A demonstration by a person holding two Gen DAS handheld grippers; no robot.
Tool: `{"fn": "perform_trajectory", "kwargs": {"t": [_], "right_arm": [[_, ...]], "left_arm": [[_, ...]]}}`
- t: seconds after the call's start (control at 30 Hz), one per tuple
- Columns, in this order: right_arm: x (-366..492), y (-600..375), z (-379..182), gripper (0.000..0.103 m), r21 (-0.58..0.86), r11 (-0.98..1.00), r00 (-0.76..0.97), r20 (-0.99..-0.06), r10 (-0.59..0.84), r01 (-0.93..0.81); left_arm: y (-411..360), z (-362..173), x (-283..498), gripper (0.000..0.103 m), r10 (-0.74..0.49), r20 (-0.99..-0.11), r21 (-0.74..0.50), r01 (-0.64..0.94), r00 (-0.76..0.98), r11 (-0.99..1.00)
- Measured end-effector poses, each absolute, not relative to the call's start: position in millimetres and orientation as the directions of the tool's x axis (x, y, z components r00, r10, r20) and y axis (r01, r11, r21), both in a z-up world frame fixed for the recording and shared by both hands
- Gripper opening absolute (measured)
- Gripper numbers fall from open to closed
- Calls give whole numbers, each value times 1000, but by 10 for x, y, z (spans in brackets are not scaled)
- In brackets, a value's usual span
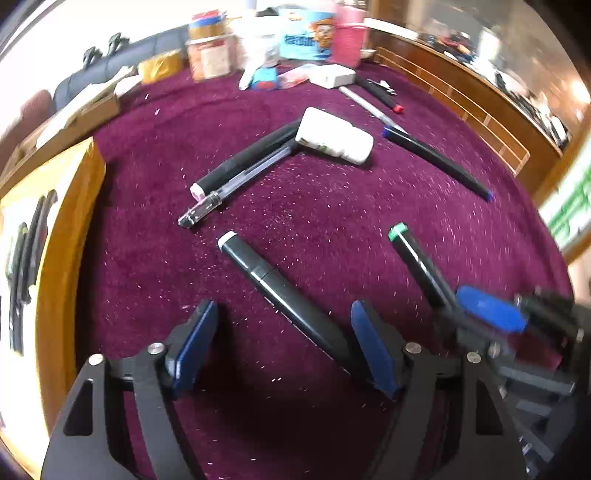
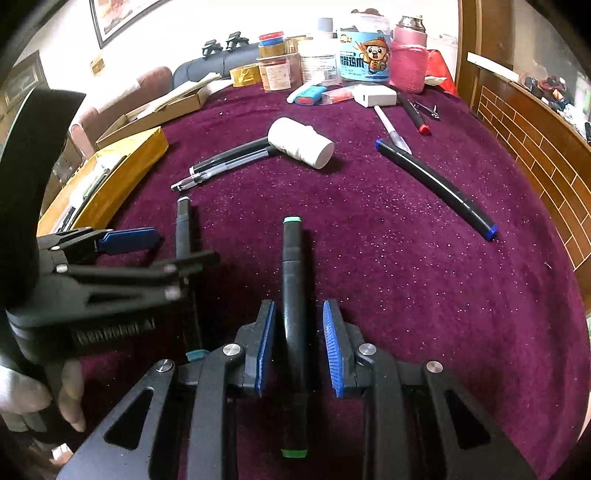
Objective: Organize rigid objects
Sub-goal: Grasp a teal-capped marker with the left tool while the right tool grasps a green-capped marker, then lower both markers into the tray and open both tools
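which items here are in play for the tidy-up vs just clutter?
In play: green-capped marker between the right gripper pads; pale-capped marker between the open left gripper pads; blue-capped marker; clear pen; white bottle.

Clutter: snack tub, pink flask, white charger.

Purple cloth-covered table (image 2: pixel 406 258); dark sofa (image 2: pixel 207 68) behind; framed picture (image 2: pixel 122 18) on white wall; wood panelling (image 2: pixel 535 147) right.

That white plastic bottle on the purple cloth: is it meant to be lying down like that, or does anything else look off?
The white plastic bottle is tipped on its side, resting against the ends of a black marker and a clear pen. Nothing has spilled. Other markers lie scattered at odd angles across the purple cloth.
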State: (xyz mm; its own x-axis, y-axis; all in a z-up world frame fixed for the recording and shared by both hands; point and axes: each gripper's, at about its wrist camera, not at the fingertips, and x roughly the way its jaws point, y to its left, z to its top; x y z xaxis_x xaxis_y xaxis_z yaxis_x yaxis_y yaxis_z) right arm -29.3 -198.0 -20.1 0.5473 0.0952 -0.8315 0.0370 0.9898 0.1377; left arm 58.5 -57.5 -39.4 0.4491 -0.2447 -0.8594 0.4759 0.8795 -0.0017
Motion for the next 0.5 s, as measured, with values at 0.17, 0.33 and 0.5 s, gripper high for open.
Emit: {"fn": "perform_trajectory", "kwargs": {"t": [0.17, 0.33, 0.5], "right_arm": [[-271, -1949, -208, 23, 112, 993, 541, -838, 74, 37], [-172, -1877, -211, 24, 91, 994, 535, -843, 48, 55], [-109, -1778, -220, 13, 70, 995, 542, -840, 18, 75]], "left_arm": [[-331, -329, 493, 12, -228, -851, 48, 503, 472, 863], [-355, -354, 551, 13, -240, -845, 32, 492, 479, 870], [-336, -350, 573, 12, -301, -828, -25, 504, 473, 863]]}}
